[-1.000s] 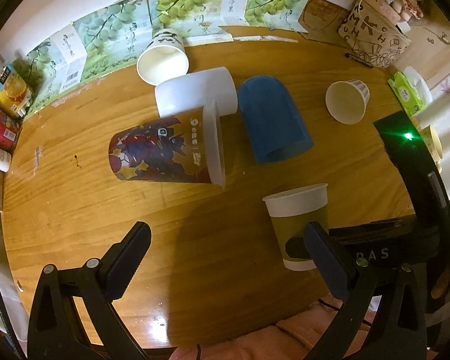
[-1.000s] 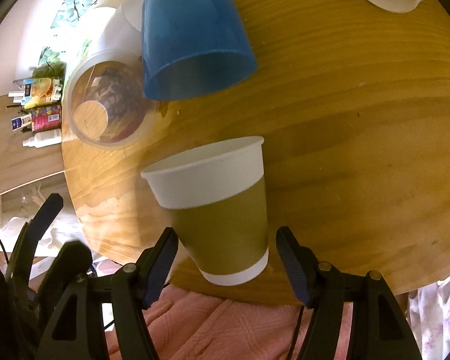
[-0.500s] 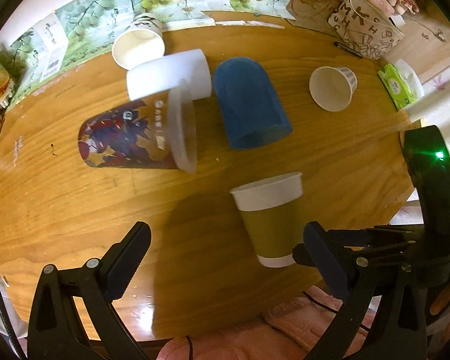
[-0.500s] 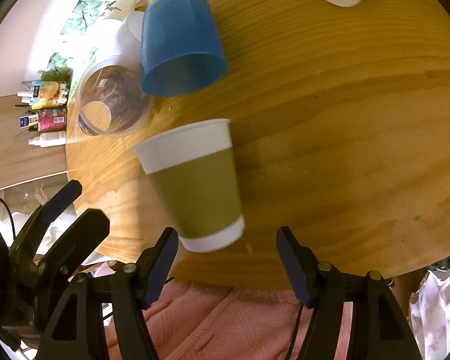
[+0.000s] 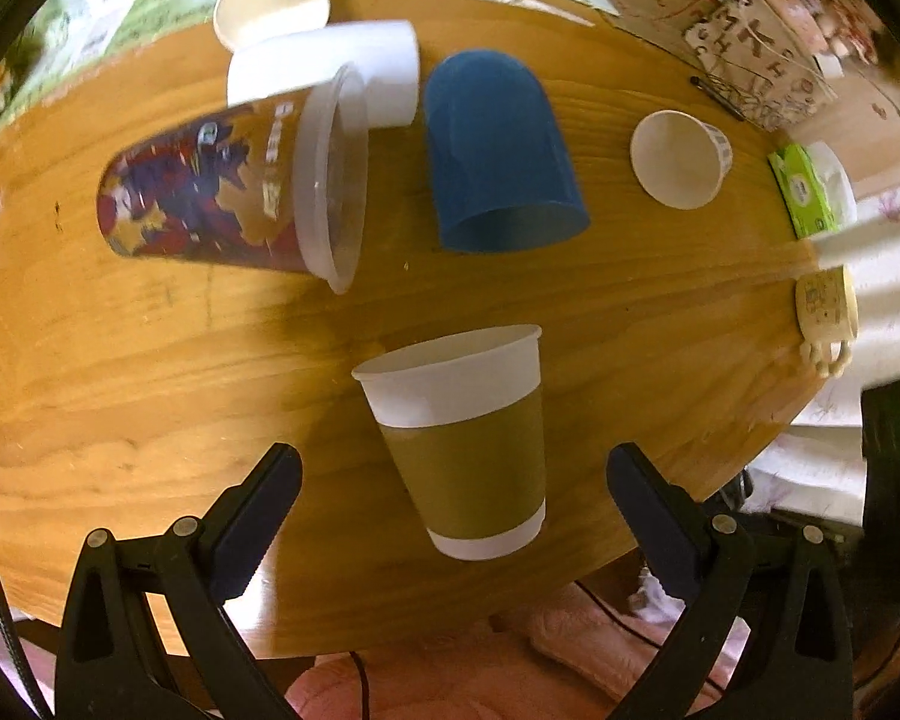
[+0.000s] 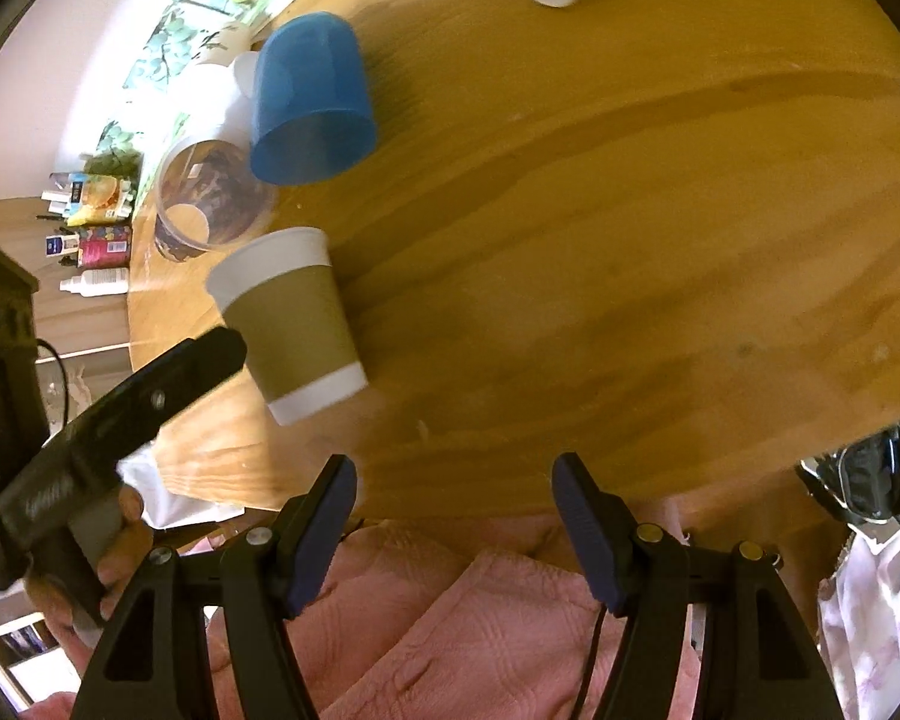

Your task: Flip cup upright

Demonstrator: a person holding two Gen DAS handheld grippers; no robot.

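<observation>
An olive-brown paper cup with white bands stands upright near the front edge of the round wooden table. My left gripper is open and empty, its fingers either side of the cup's base without touching it. In the right wrist view the same cup is up and to the left. My right gripper is open and empty, drawn back over the table's front edge. The left gripper's finger shows beside the cup there.
A printed plastic cup, a white cup and a blue cup lie on their sides behind. Two white paper cups stand further back. A green tissue pack and pink cloth are near.
My left gripper has swung right and closer, so the olive cup now sits between its fingers. My right gripper has pulled back and right, away from the cup. The cup stays upright.
</observation>
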